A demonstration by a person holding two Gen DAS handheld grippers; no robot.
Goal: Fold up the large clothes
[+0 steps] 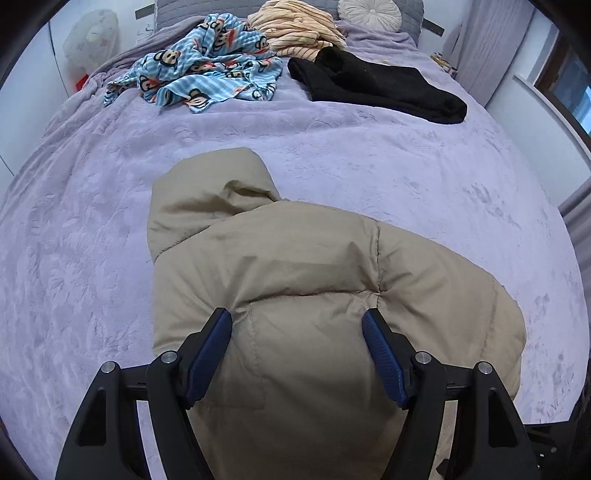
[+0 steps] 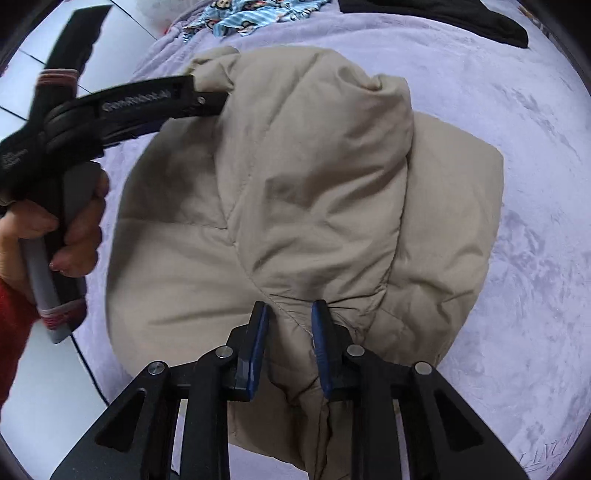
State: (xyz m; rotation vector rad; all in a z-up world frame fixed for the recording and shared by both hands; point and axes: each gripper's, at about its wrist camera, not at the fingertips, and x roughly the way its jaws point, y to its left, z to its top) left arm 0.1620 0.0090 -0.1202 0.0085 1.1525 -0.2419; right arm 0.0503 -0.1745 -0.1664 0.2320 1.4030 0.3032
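Observation:
A beige puffer jacket [image 1: 295, 266] lies bunched on the lilac bed cover [image 1: 92, 221], hood end pointing away. My left gripper [image 1: 297, 321] points down at it, its blue pads wide apart and straddling a padded panel without pinching it. In the right wrist view the jacket [image 2: 314, 184] fills the middle. My right gripper [image 2: 290, 325] has its pads close together, pinching a raised fold at the near edge. The left gripper [image 2: 216, 98] reaches in from the upper left to the jacket's far corner, held by a hand [image 2: 74, 229] in a red sleeve.
At the far end of the bed lie a blue monkey-print garment [image 1: 207, 70], a peach striped garment [image 1: 295, 26] and a black garment [image 1: 376, 88]. A round cushion [image 1: 369, 11] rests against the headboard. A white fan [image 1: 92, 37] stands at the left. Bare floor tiles [image 2: 44, 369] show below the bed edge.

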